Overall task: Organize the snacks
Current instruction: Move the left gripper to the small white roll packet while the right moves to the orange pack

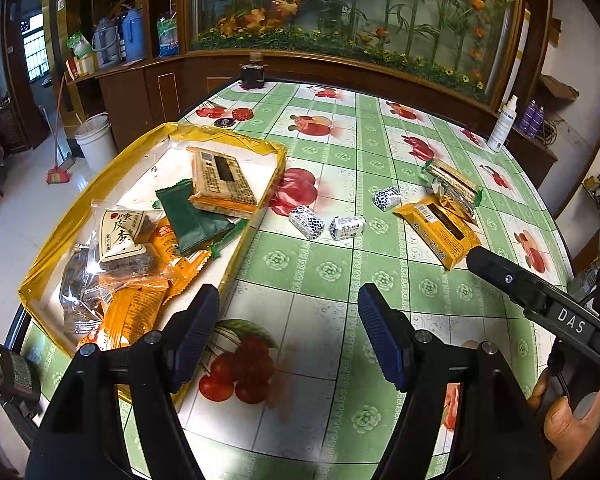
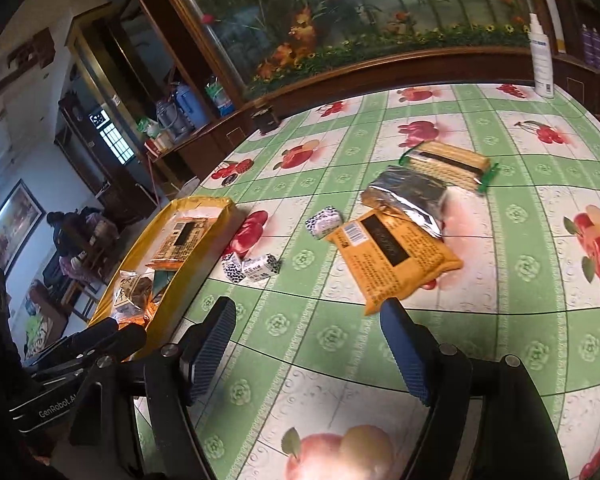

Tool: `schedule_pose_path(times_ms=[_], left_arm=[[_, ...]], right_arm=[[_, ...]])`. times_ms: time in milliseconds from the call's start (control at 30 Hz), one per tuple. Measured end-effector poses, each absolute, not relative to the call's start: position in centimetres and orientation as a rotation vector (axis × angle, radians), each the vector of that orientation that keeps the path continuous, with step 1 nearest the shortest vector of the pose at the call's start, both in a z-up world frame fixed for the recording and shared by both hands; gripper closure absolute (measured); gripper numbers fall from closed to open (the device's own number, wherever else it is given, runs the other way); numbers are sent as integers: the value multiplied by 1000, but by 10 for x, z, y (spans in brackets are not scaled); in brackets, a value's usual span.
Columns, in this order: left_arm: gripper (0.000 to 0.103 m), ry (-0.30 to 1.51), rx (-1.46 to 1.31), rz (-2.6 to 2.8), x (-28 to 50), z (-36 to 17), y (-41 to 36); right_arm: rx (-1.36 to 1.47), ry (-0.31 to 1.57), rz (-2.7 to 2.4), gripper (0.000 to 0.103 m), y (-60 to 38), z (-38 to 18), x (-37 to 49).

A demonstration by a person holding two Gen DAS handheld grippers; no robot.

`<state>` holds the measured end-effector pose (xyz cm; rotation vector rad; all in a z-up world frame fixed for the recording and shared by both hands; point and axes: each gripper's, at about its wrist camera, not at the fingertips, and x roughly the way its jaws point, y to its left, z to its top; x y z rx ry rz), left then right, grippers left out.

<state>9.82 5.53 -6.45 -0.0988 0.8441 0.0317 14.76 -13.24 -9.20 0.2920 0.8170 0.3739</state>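
Note:
A yellow tray (image 1: 236, 136) at the table's left holds several snack packs, among them a green pack (image 1: 192, 216) and an orange pack (image 1: 220, 180); it also shows in the right wrist view (image 2: 204, 204). Loose on the tablecloth lie three small blue-and-white candies (image 1: 306, 222) (image 1: 346, 227) (image 1: 386, 198), an orange pack (image 2: 392, 256), a silver foil pack (image 2: 408, 196) and a green-ended biscuit pack (image 2: 448, 164). My left gripper (image 1: 288, 320) is open and empty beside the tray. My right gripper (image 2: 306, 332) is open and empty, just short of the orange pack.
The table has a green fruit-print cloth (image 1: 324, 272). A white spray bottle (image 2: 540, 56) stands at the far right edge, a dark jar (image 1: 253, 72) at the far edge, two bottle caps (image 1: 236, 117) near the tray. A wooden cabinet and flower mural lie behind.

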Motion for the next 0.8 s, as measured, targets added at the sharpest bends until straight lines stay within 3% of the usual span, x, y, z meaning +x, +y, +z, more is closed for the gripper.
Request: schedule_pose_path(times_ms=[533,800], left_arm=[[31,880,-56,33,99,-75,35],[32,902,-66,40,112,-86,36]], right_arm=[[332,817,320,24,-165,-98,141],[413,828,271,22,-177,-100,182]])
